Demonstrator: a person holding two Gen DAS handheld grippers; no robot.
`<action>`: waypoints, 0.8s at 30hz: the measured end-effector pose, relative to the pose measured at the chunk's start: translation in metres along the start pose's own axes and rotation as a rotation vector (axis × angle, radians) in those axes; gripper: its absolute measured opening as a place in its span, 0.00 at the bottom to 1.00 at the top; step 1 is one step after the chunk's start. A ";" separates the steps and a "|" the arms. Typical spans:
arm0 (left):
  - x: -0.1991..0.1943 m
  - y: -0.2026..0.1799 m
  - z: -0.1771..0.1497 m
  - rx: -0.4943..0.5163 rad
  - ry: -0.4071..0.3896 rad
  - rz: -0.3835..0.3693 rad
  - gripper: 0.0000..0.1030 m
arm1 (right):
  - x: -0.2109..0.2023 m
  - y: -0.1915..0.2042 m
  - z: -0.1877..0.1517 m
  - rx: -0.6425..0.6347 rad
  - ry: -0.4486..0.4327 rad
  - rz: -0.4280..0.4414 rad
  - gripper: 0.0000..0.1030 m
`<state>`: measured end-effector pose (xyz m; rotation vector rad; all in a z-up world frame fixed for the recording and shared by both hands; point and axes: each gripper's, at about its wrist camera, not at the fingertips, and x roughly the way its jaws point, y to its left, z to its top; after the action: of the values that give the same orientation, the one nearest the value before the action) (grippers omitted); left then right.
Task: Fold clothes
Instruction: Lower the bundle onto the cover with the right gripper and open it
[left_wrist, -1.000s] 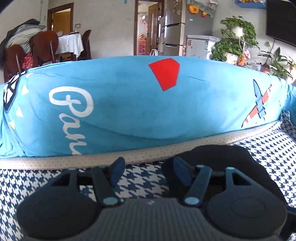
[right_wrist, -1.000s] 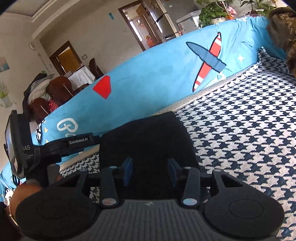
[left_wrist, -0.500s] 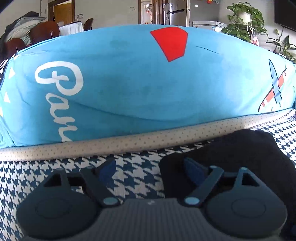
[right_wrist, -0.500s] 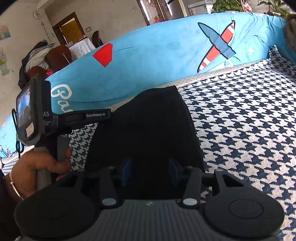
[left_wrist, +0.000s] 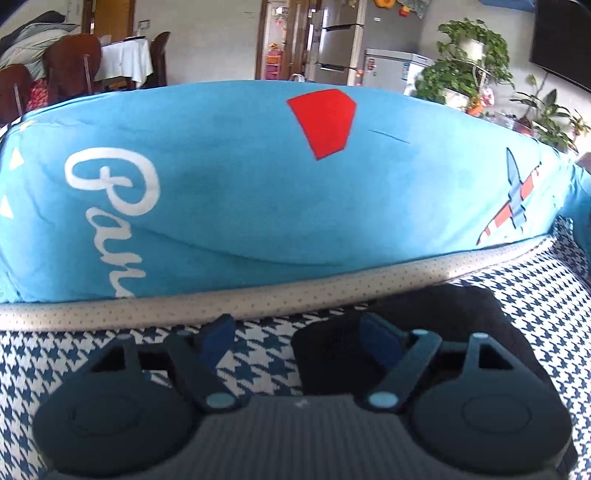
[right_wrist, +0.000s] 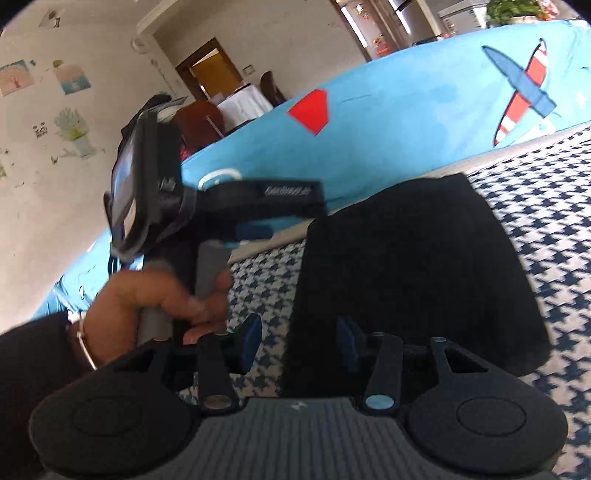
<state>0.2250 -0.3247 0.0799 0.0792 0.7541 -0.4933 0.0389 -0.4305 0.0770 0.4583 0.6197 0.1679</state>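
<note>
A folded black garment (left_wrist: 461, 321) (right_wrist: 406, 266) lies flat on the blue-and-white houndstooth cover (left_wrist: 258, 350) (right_wrist: 535, 177), close to the big blue cushion. My left gripper (left_wrist: 297, 336) hovers at the garment's left edge. Its jaws are closing, with only that edge and bare cover between them, and the pads press on nothing. My right gripper (right_wrist: 299, 341) is open low over the garment's near left corner, its right finger above the cloth and its left finger above the cover. A hand (right_wrist: 162, 295) holds the left gripper's handle just left of it.
The long blue cushion (left_wrist: 240, 184) (right_wrist: 406, 110), printed with a red shape, white lettering and a plane, runs along the far side above a grey dotted border (left_wrist: 258, 302). Chairs, a fridge and potted plants (left_wrist: 465, 70) stand in the room beyond.
The left gripper's jaws stand wider than a second ago. The right gripper has swung left towards the garment's left edge, and the hand with the left gripper now fills more of its view.
</note>
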 end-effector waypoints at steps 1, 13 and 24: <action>0.001 -0.001 0.001 0.009 0.007 -0.013 0.76 | 0.005 0.003 -0.002 -0.005 0.014 0.001 0.45; 0.044 -0.011 -0.003 0.055 0.119 -0.029 0.80 | 0.043 0.014 -0.023 -0.030 0.160 0.003 0.45; 0.030 -0.019 0.004 -0.009 0.077 -0.070 0.78 | 0.041 0.013 -0.024 -0.038 0.166 0.018 0.46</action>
<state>0.2380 -0.3544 0.0648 0.0636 0.8367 -0.5561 0.0573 -0.3985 0.0441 0.4162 0.7741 0.2366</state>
